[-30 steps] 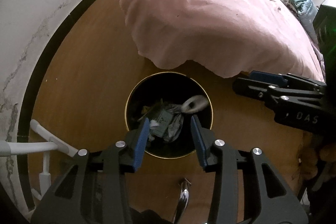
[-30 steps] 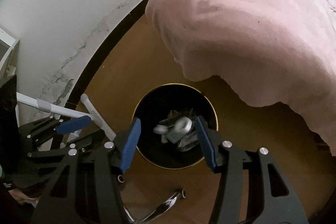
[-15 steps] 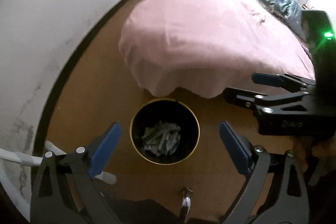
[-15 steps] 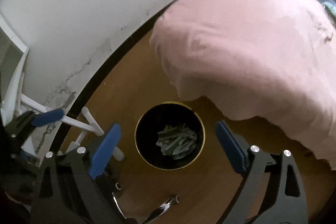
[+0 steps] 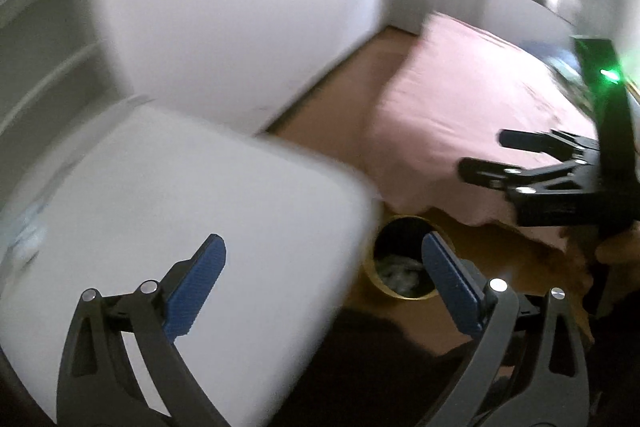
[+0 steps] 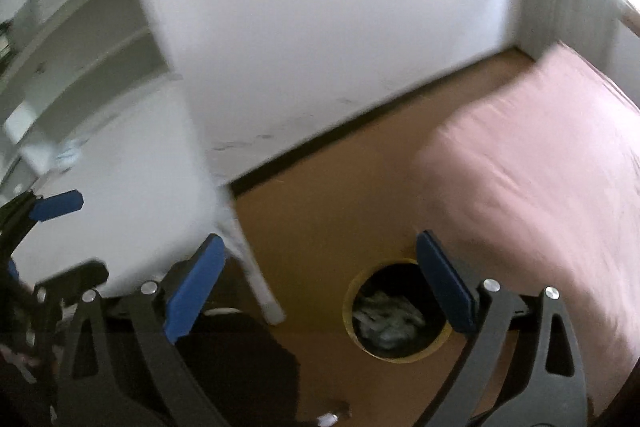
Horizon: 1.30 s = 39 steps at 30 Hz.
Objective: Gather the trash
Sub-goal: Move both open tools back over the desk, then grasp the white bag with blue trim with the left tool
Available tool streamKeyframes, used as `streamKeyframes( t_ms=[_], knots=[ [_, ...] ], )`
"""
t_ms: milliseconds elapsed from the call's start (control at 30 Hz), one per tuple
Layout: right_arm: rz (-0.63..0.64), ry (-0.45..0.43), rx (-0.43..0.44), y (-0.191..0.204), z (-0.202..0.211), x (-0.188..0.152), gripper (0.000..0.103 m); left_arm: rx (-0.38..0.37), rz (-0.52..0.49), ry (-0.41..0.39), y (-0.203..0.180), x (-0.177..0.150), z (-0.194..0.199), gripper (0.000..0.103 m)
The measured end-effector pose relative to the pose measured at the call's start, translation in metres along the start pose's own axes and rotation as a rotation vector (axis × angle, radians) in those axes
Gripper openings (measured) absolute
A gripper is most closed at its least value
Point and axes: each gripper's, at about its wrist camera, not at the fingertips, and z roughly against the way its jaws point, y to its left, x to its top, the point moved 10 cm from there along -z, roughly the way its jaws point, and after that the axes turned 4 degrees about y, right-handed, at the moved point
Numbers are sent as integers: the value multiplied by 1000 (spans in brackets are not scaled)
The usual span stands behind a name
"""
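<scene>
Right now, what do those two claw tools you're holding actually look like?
Both match. The left gripper and the right gripper each have two long flat blue fingertips with a ribbed texture, mounted on dark grey-black cut-out frames joined by shiny silver bolts. From the side, the right gripper's body carries a lit green light. No cables or sleeves are clearly visible.

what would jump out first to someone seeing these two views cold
Probably the pink bedspread filling the right side, and the black gold-rimmed trash bin on the wooden floor beside it, crumpled trash inside. A blurred white table fills the left, and both the left gripper and right gripper are open and empty.
</scene>
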Motion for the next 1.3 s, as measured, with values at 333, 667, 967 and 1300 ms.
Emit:
streamKeyframes(
  t_ms=[333, 667, 967, 1300],
  knots=[
    [314, -8, 248, 222, -26, 26, 93, 347, 356, 9, 215, -113, 101, 95],
    [539, 43, 392, 371, -26, -9, 93, 475, 584, -17, 286, -201, 166, 96],
    [566, 66, 409, 390, -34, -11, 93, 475, 588, 0, 288, -214, 164, 96],
    [550, 129, 416, 415, -69, 9, 93, 436, 619, 20, 302, -209, 147, 96]
  ],
)
